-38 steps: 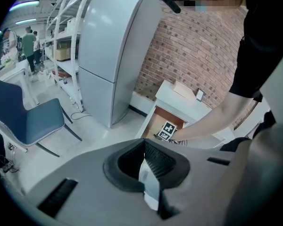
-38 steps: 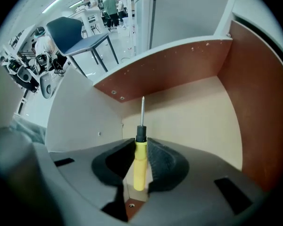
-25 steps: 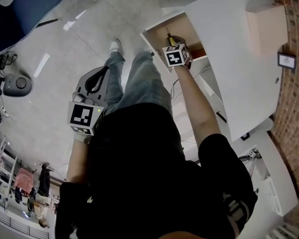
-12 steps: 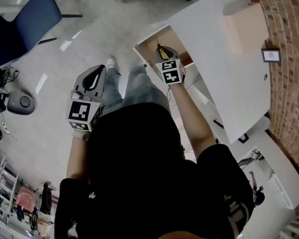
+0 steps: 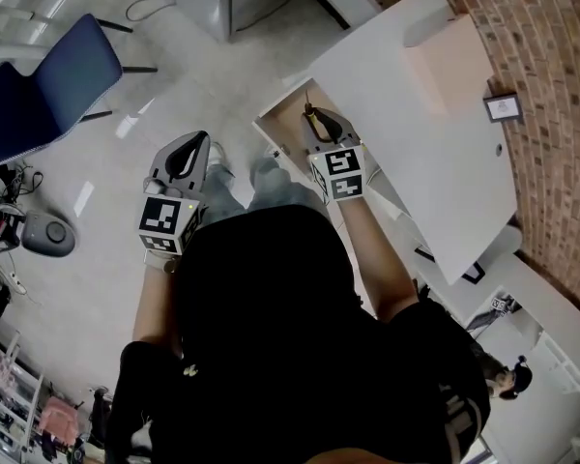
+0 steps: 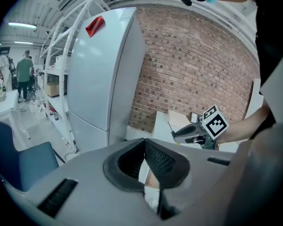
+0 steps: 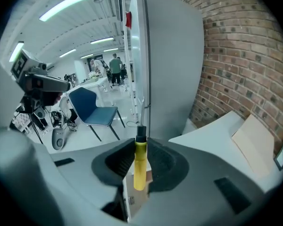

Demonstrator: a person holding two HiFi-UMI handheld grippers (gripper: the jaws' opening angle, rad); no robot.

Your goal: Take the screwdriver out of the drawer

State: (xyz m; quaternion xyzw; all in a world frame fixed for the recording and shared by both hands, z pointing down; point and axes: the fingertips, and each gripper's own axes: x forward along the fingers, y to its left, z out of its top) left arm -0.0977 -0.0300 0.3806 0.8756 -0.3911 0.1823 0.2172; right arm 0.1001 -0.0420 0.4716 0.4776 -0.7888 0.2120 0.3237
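Observation:
A screwdriver [image 7: 140, 166] with a yellow handle and a black collar stands upright between the pads of my right gripper [image 7: 140, 163], which is shut on the handle. Its thin shaft points away from the camera. In the head view the right gripper [image 5: 321, 126] hangs above the open drawer [image 5: 282, 116], whose inside is wood-coloured, and the screwdriver [image 5: 309, 114] pokes out ahead of it. My left gripper [image 5: 180, 155] is off to the left over the floor. Its fingertips [image 6: 144, 141] touch with nothing between them.
The drawer belongs to a white desk [image 5: 416, 153] against a brick wall [image 5: 551, 114]. A cardboard box [image 5: 445, 61] and a small frame [image 5: 503, 107] lie on the desk. A blue chair [image 5: 48, 95] stands on the floor at left, and a tall white cabinet [image 7: 172, 65] ahead.
The right gripper has risen out of the drawer with the screwdriver in its grip. The left gripper has also come up a little.

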